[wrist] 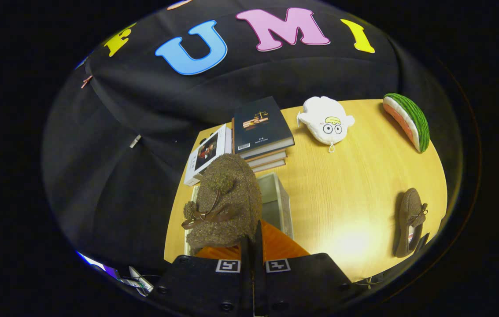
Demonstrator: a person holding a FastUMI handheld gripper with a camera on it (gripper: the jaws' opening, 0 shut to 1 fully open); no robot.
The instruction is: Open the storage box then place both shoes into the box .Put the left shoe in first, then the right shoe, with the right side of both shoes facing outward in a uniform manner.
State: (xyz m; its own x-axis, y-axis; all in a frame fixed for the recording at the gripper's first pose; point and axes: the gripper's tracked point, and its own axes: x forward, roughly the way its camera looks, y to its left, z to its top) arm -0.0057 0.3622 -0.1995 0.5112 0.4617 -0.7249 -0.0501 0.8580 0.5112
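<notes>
Gripper: the hand-held gripper (253,246) has its fingers clamped nearly together on the heel edge of a fuzzy brown shoe (225,202), toe pointing ahead.
Carried shoe: it hangs just above the open storage box (281,200), which lies directly beyond the fingers on the wooden table (355,185).
Second shoe: a matching fuzzy brown loafer (410,220) rests well off to the gripper's right, untouched.
Beyond the box: a stack of books (260,132), a white plush toy (326,121) and a watermelon-slice cushion (408,121).
Progress: box appears opened; first shoe on its way in, apparently not yet released; second shoe remains.
</notes>
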